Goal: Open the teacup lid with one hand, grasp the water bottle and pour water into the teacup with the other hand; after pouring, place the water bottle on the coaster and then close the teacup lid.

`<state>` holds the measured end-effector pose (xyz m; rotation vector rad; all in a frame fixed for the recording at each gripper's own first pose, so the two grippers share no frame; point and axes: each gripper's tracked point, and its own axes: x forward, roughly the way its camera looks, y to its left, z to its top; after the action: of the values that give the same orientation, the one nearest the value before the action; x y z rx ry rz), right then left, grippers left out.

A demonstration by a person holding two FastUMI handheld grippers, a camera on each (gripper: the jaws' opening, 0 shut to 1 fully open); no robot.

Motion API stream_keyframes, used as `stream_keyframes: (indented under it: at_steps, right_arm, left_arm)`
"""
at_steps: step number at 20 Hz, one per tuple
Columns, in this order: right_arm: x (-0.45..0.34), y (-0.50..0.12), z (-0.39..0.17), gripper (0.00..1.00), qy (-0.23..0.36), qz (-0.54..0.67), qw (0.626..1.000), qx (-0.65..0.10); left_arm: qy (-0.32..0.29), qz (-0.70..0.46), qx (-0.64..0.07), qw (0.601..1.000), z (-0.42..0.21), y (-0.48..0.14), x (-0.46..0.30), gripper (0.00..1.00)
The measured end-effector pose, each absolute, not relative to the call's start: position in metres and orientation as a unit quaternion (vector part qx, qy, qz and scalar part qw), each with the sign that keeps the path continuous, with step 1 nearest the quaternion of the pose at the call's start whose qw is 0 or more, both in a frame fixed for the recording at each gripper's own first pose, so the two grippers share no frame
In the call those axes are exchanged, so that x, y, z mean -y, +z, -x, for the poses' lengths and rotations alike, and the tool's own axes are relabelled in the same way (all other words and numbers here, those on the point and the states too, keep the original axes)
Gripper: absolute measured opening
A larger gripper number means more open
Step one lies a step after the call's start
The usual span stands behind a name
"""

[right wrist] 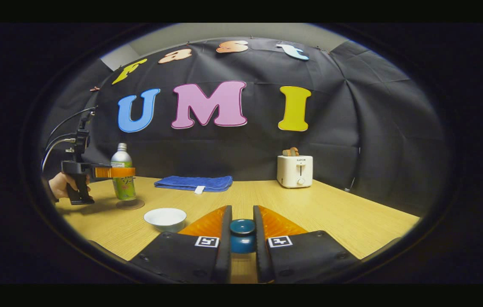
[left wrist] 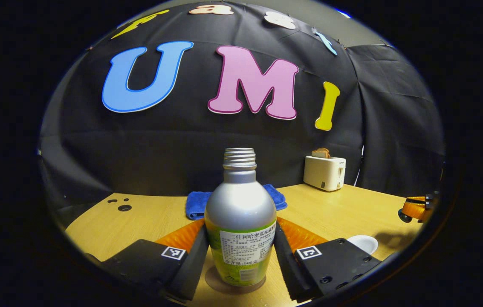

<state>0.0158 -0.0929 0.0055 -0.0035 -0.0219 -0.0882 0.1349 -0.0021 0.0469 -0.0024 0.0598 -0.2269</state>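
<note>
Far left in the right gripper view, your left gripper has its fingers clenched on the water bottle, which stands upright w/ its base on the coaster. Cap is off (bare threads up top), so any jerk as you let go could tip it and spill over the desk. Next along is the white teacup, open, near the bottle. Then your right gripper, fingers grasping the blue lid low over the desk. Risk there: approach off-centre and the lid knocks the cup's rim, shoving it toward the bottle.
</note>
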Motion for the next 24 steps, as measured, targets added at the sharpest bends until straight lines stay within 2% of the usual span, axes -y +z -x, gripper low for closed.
stream_keyframes:
  at_steps: [2, 3, 4, 5, 7, 9, 15, 16, 17, 18, 20, 23, 24]
  right_arm:
    - [0.093, 0.005, -0.016, 0.27, -0.044, 0.002, 0.999, 0.011]
    - [0.093, 0.005, -0.016, 0.23, -0.044, 0.002, 0.999, 0.011]
    - [0.092, 0.006, -0.015, 0.27, -0.044, 0.002, 0.999, 0.011]
    - [0.093, 0.005, -0.015, 0.23, -0.044, 0.002, 0.999, 0.011]
    - [0.093, 0.005, -0.015, 0.23, -0.044, 0.002, 0.999, 0.012]
    - [0.092, 0.005, -0.015, 0.27, -0.044, 0.002, 0.999, 0.012]
    - [0.093, 0.005, -0.016, 0.27, -0.044, 0.002, 0.999, 0.012]
    - [0.093, 0.005, -0.016, 0.23, -0.044, 0.002, 0.999, 0.012]
    - [0.093, 0.005, -0.016, 0.23, -0.044, 0.002, 0.999, 0.012]
    - [0.093, 0.005, -0.016, 0.27, -0.044, 0.002, 0.999, 0.012]
    - [0.092, 0.005, -0.016, 0.23, -0.044, 0.002, 0.999, 0.012]
    - [0.092, 0.005, -0.015, 0.23, -0.044, 0.002, 0.999, 0.012]
    - [0.093, 0.005, -0.016, 0.27, -0.044, 0.002, 0.999, 0.012]
  left_arm:
    - [-0.111, -0.013, -0.037, 0.993, -0.136, 0.039, -0.001, 0.80]
    - [-0.113, -0.018, -0.044, 0.992, -0.135, 0.033, -0.001, 0.80]
    - [-0.110, -0.019, -0.044, 0.993, -0.137, 0.032, -0.002, 0.80]
    - [-0.107, -0.021, -0.044, 0.993, -0.139, 0.031, -0.003, 0.80]
    - [-0.097, -0.026, -0.050, 0.994, -0.141, 0.023, -0.007, 0.81]
    - [-0.095, -0.017, -0.045, 0.994, -0.142, 0.024, -0.006, 0.81]
    - [-0.085, -0.017, -0.074, 0.994, -0.138, 0.003, -0.006, 0.84]
    - [-0.083, -0.012, -0.078, 0.993, -0.136, 0.001, -0.007, 0.85]
    - [-0.084, -0.007, -0.081, 0.993, -0.135, -0.001, -0.006, 0.85]
    - [-0.085, -0.004, -0.084, 0.993, -0.133, -0.003, -0.005, 0.88]
    - [-0.078, -0.005, -0.093, 0.993, -0.129, -0.006, -0.009, 0.96]
    - [-0.068, -0.001, -0.120, 0.990, -0.114, -0.013, -0.011, 0.97]
    - [-0.074, 0.003, -0.130, 0.989, -0.108, -0.015, -0.007, 0.97]
